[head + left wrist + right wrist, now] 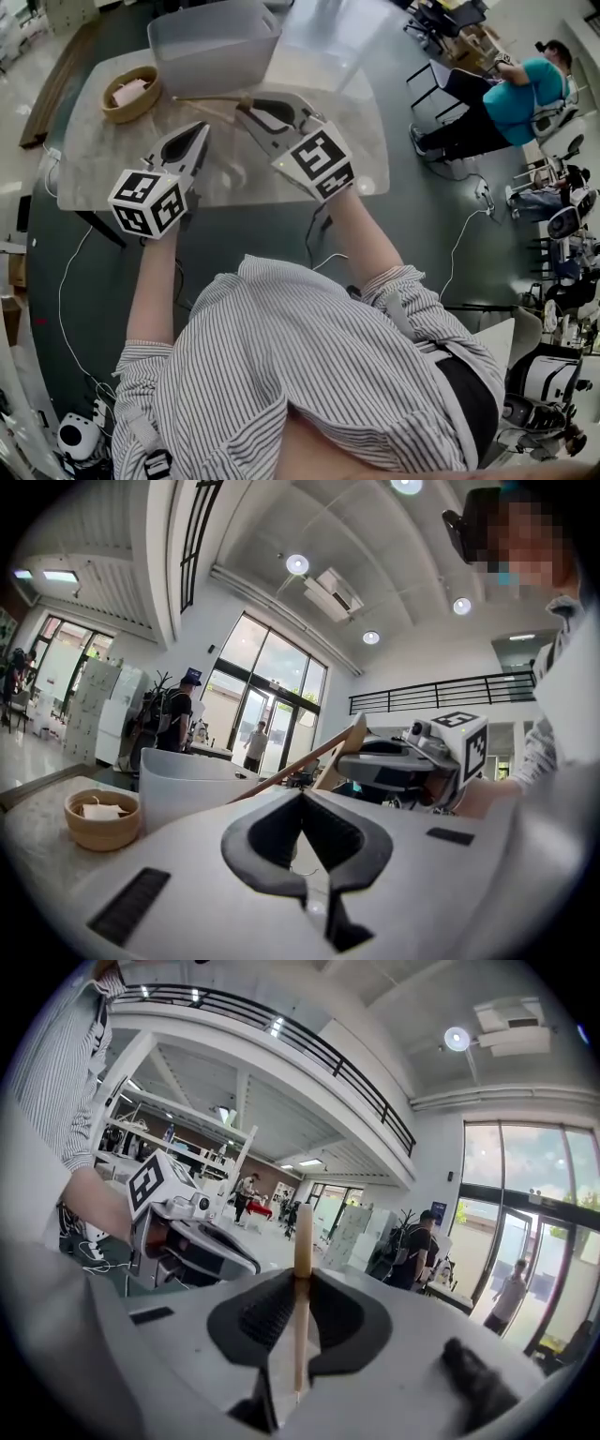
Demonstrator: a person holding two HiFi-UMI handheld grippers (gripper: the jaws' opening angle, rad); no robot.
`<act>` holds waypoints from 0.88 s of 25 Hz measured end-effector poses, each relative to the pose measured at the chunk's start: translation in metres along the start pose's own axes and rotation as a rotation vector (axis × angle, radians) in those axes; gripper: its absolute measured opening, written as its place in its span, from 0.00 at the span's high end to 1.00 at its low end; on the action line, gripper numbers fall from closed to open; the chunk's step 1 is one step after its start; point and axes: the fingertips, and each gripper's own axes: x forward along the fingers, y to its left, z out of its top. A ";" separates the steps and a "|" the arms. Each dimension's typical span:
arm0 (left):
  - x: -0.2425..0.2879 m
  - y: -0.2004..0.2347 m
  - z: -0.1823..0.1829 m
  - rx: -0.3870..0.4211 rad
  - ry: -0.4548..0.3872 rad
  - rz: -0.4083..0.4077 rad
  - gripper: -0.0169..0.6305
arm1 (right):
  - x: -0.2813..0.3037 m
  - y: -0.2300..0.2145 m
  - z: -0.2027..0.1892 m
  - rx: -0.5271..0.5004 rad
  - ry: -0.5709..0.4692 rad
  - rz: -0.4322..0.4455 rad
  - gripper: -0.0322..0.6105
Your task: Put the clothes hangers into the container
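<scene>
A wooden clothes hanger (211, 98) is held above the marble table (356, 141), just in front of the translucent container (216, 37). My right gripper (247, 108) is shut on it. In the right gripper view the wooden bar (302, 1232) stands clamped between the dark pads. From the left gripper view the hanger (309, 757) slants up to the right beside the container (187, 785). My left gripper (199, 136) hovers over the table to the left of the right one. Its jaws meet at the tips (301, 795) with nothing between them.
A round wooden bowl (131, 94) with something pale inside sits left of the container. A faint curved shape (234, 173) lies on the table between the grippers. Cables (70, 291) run over the dark floor. A person in teal (516, 94) sits at the far right.
</scene>
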 end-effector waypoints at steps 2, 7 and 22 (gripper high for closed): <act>0.005 0.003 0.008 -0.019 -0.014 0.000 0.96 | -0.005 -0.011 0.006 0.009 -0.027 -0.015 0.86; 0.022 0.005 0.020 -0.020 -0.038 0.024 0.96 | -0.017 -0.025 0.010 0.005 -0.068 -0.022 0.87; 0.058 0.021 0.050 0.038 -0.056 0.031 0.96 | -0.026 -0.076 0.044 0.014 -0.196 -0.049 0.87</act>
